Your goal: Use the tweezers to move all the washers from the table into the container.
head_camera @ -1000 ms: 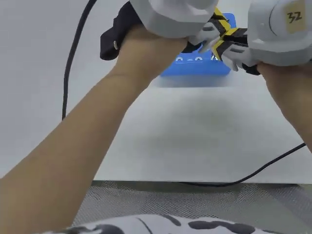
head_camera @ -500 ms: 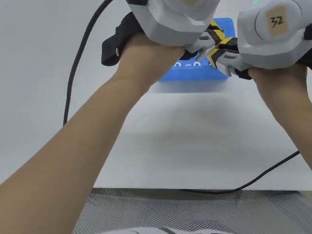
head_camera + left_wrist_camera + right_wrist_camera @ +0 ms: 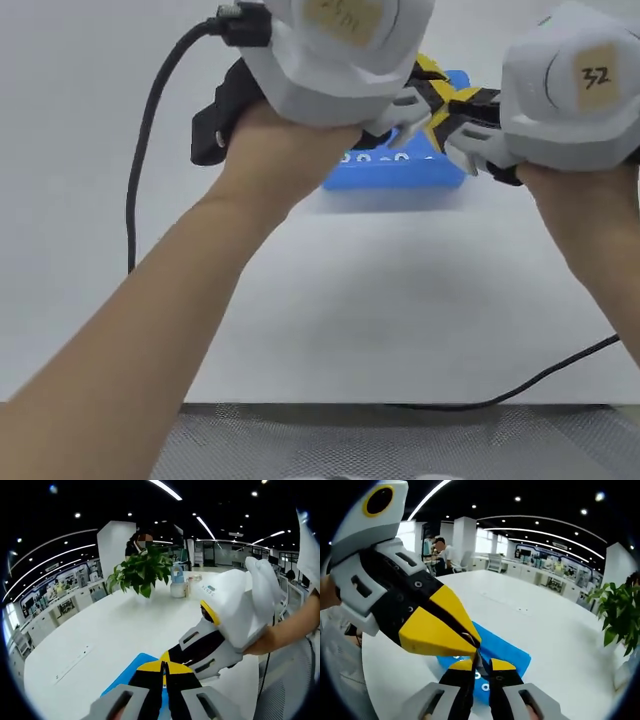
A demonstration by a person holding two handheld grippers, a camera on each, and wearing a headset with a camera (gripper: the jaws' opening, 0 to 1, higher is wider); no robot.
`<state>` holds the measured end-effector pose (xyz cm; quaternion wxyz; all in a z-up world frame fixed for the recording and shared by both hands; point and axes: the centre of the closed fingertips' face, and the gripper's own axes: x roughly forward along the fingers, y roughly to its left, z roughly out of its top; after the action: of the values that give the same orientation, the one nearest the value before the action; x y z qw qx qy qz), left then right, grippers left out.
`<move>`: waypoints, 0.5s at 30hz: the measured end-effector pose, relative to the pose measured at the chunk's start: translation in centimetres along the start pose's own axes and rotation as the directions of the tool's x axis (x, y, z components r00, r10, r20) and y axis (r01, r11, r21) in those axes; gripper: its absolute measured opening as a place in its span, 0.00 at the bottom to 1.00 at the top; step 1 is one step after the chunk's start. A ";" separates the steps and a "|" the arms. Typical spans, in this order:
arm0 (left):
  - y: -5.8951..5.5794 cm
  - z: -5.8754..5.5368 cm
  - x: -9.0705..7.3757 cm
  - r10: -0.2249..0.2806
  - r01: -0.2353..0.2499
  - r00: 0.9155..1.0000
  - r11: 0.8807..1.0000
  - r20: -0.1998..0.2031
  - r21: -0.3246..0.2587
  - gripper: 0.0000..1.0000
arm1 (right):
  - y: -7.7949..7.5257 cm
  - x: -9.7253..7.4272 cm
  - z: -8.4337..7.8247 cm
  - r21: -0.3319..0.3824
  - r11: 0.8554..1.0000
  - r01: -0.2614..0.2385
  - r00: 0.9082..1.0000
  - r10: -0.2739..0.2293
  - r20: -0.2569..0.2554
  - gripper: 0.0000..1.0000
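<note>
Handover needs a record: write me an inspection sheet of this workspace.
Surface: white table, grey mesh at its near edge.
Job's things: washers lying on a blue mat; thin sliver at the jaw tips, too small to name.
Clutter: nothing seen.
Grippers: left gripper shut; right gripper nearly closed, grip unclear; tips close together over the mat.
Cables: black cable from the left gripper; second cable across the table's near edge.
Surroundings: open office, potted plant, a person.

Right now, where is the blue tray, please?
In the head view, the blue tray sits upper centre on the white table, just beyond the left hand and right hand.
</note>
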<state>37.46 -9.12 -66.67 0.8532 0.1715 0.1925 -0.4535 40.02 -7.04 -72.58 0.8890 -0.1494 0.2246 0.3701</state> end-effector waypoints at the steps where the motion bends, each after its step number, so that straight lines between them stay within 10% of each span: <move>1: -0.2 0.2 -0.3 0.002 -0.002 1.000 1.000 0.004 0.001 0.00 | 0.3 -0.5 0.4 -0.015 1.000 0.007 1.000 -0.007 0.010 0.07; 15: -6.1 0.0 -5.3 -0.084 0.092 0.995 0.973 -0.046 0.211 0.00 | 4.9 -5.9 0.5 -0.145 0.987 -0.063 0.997 0.068 0.028 0.15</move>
<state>29.59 -8.65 -64.81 0.8053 0.2612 0.1659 -0.5058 32.89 -6.95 -69.64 0.8668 -0.1995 0.1876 0.4167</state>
